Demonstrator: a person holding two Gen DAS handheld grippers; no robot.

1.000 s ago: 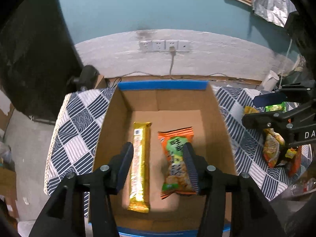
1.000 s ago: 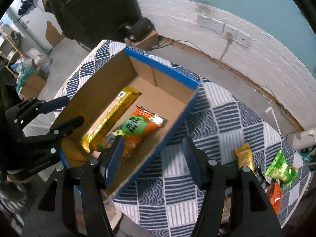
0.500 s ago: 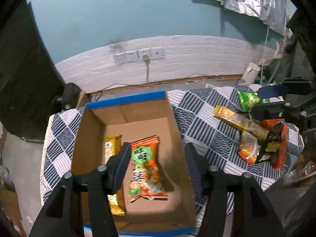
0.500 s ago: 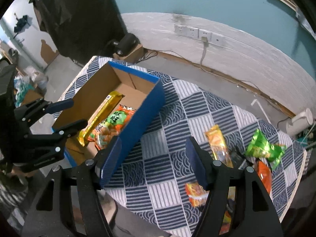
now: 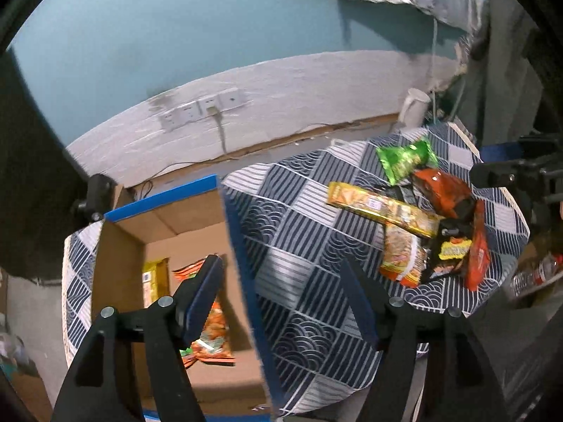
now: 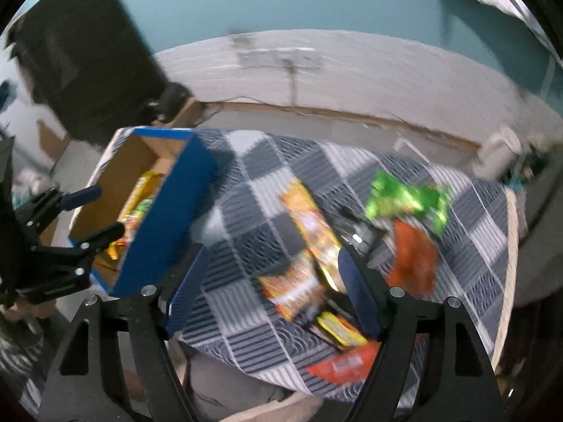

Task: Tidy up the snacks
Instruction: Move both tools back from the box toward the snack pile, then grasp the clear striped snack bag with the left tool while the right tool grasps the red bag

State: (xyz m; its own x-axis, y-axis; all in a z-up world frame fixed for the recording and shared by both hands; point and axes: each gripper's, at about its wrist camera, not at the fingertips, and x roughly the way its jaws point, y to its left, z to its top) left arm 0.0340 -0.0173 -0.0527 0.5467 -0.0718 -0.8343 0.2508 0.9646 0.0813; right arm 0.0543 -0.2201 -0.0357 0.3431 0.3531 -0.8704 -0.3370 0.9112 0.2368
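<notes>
A blue-edged cardboard box point(image 5: 119, 281) stands at the table's left and holds a gold bar point(image 5: 155, 281) and an orange snack bag point(image 5: 213, 323). A pile of snacks lies at the right: a green bag point(image 5: 404, 160), a long yellow bar point(image 5: 383, 209), an orange-red bag point(image 5: 443, 191) and others. My left gripper point(image 5: 281, 302) is open and empty above the box's right wall. My right gripper point(image 6: 272, 292) is open and empty above the pile, over a yellow bar point(image 6: 311, 232). The box point(image 6: 155, 211) shows at its left.
A blue-and-white patterned cloth point(image 5: 299, 246) covers the table. A white wall with sockets point(image 5: 200, 110) runs behind. A white cup-like object point(image 5: 415, 105) stands at the far right corner. The table edge is close below both grippers.
Both grippers have swung right, from over the box toward the snack pile. Both stay open and empty. The right wrist view is motion-blurred.
</notes>
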